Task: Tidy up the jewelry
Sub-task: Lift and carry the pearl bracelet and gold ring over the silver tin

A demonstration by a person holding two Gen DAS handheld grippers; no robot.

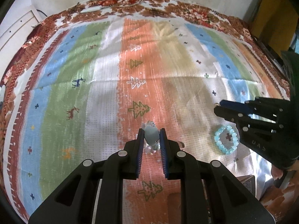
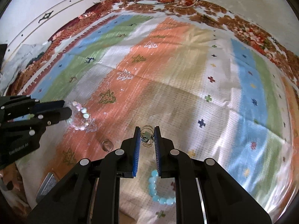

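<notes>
My left gripper (image 1: 152, 136) is shut on a pastel bead bracelet (image 1: 151, 134) just above the striped cloth; in the right wrist view the bracelet (image 2: 80, 116) hangs from its tips at the left. My right gripper (image 2: 147, 136) is shut on a small bunch of thin gold rings with a tag (image 2: 146, 136); in the left wrist view it (image 1: 217, 107) is at the right. A light blue bead bracelet (image 1: 226, 139) lies on the cloth below the right gripper, also seen between its fingers in the right wrist view (image 2: 158, 192).
A striped cloth with tree and deer prints (image 1: 134, 71) covers a floral bedspread (image 1: 168, 9). A small clear ring (image 2: 106, 145) lies on the cloth between the grippers. A dark box corner (image 2: 47, 184) sits at the lower left, with another box corner (image 1: 248, 182) at the lower right.
</notes>
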